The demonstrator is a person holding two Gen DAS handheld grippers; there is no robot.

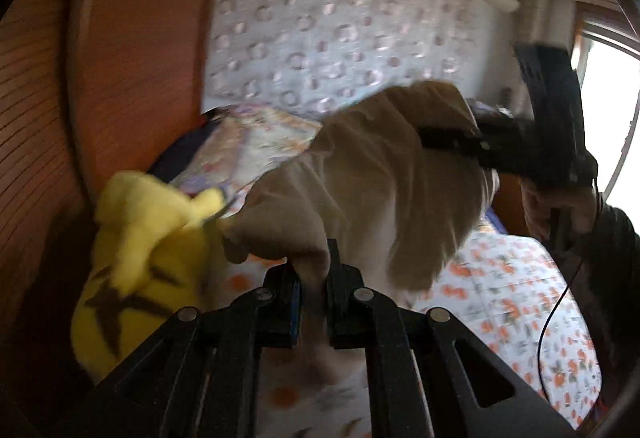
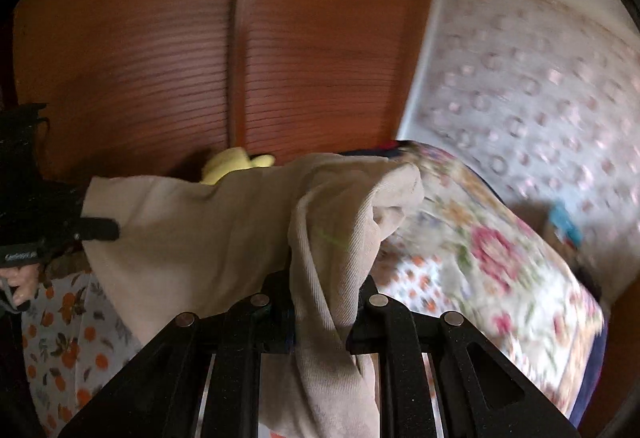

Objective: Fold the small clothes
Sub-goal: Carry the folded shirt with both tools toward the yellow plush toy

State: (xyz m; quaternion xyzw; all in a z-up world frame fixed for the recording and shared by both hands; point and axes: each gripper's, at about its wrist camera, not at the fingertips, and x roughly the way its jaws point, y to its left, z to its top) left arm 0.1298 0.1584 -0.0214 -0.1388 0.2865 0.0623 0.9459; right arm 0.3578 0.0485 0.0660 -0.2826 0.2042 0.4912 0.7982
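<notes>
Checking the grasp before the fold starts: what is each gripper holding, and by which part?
Both hold the beige garment, lifted above the bed. The left gripper pinches one edge of it; the right gripper clamps a bunched edge at the opposite end.

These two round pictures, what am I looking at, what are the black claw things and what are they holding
Each picture comes from a fisheye camera mounted on a handheld two-finger gripper; a person holds one in each hand. The left camera looks along the left gripper; the right camera looks along the right gripper. Both are shut on one beige garment, stretched in the air between them. Below is a bed with an orange-flowered sheet, a floral quilt and a yellow plush toy, beside a wooden wardrobe.
</notes>
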